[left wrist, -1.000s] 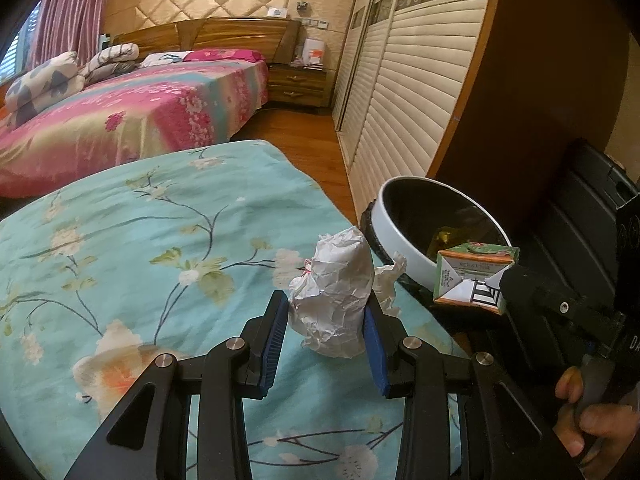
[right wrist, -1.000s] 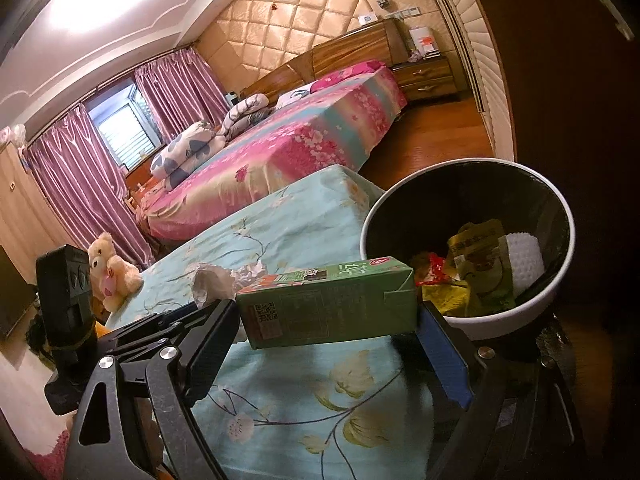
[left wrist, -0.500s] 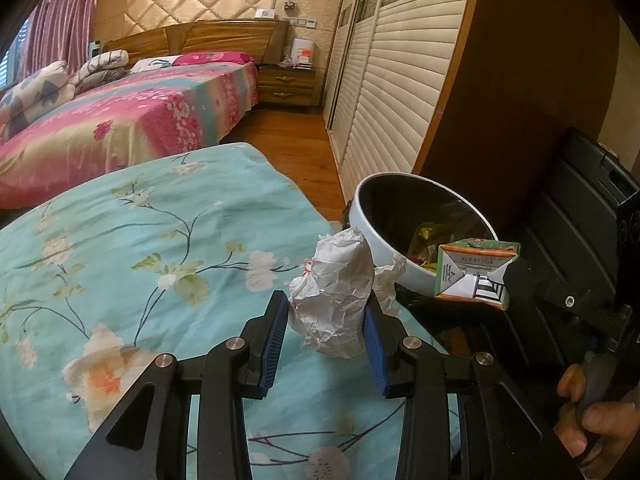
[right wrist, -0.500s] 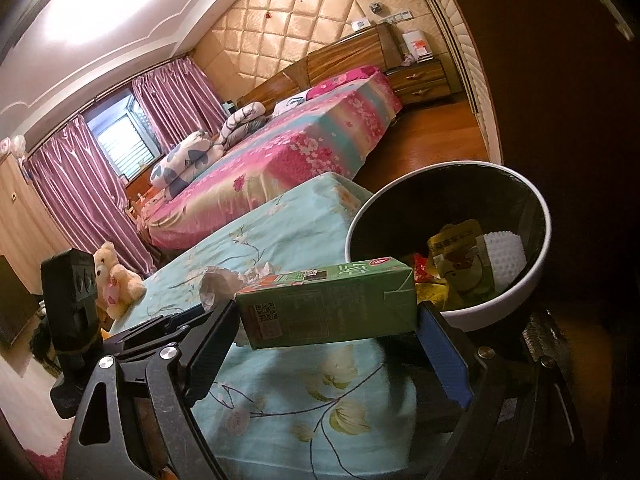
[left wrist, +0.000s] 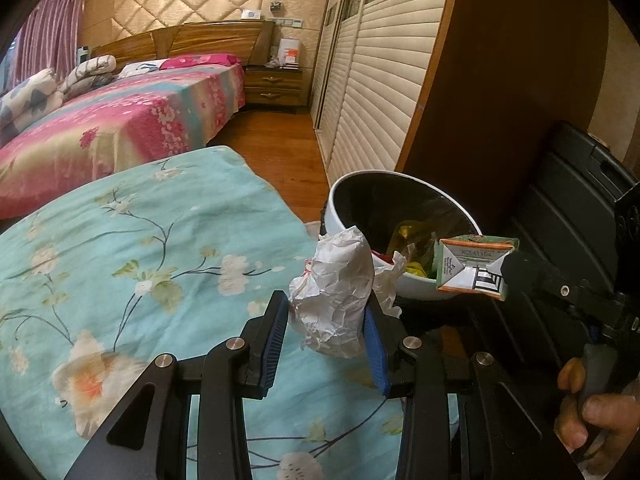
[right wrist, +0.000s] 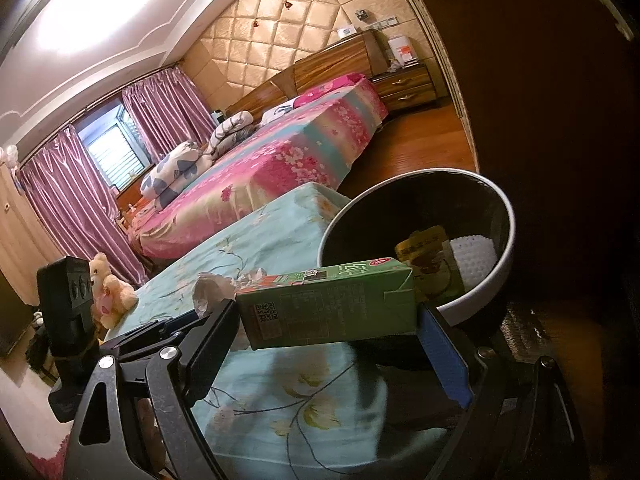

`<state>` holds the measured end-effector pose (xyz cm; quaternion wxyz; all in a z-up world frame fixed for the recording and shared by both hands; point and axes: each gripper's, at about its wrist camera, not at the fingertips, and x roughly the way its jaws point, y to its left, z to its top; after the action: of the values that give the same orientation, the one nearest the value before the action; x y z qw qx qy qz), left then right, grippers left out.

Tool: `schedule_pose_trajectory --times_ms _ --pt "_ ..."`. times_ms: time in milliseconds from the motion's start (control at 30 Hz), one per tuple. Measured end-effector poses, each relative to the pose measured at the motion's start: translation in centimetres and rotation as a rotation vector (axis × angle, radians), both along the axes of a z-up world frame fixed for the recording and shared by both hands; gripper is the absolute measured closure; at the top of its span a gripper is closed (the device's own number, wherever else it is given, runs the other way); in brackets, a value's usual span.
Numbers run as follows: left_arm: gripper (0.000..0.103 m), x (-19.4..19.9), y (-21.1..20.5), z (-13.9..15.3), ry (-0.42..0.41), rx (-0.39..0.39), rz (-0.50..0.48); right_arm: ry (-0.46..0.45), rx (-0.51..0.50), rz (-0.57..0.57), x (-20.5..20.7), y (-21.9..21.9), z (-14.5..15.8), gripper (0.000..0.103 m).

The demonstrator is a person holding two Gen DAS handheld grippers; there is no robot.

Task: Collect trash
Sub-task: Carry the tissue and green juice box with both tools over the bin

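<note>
Left tongs [left wrist: 326,332] clamped on crumpled paper [left wrist: 334,296], right tongs [right wrist: 332,320] clamped on carton [right wrist: 328,304], bin [right wrist: 502,276] just ahead of both; risk of dropping short onto bedspread [left wrist: 140,248] if released early.

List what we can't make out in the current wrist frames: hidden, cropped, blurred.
- Trash bin base: left wrist view, hidden behind the crumpled paper and the bed edge.
- Bin contents: right wrist view, partly hidden by the green carton.
- Carton print: right wrist view, too small to read.
- Person's hand: left wrist view, cut off by the frame edge.
- Flowered bedspread under the carton: right wrist view, blurred.
</note>
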<state>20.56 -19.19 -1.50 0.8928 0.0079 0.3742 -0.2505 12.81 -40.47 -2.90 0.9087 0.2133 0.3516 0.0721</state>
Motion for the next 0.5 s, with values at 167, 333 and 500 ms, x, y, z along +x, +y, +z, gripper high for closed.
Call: schedule_pose_trajectory --times_ms 167,333,500 --pt "0.067 0.2 -0.7 0.1 -0.003 -0.004 -0.015 0.006 -0.009 -0.013 0.0 -0.5 0.0 0.013" --pt "0.067 0.3 -1.3 0.3 -0.006 -0.009 -0.028 0.007 -0.02 -0.028 -0.2 -1.0 0.0 0.013" --pt "0.067 0.4 -1.8 0.4 -0.009 -0.014 -0.035 0.011 -0.03 -0.04 -0.2 -1.4 0.0 0.013"
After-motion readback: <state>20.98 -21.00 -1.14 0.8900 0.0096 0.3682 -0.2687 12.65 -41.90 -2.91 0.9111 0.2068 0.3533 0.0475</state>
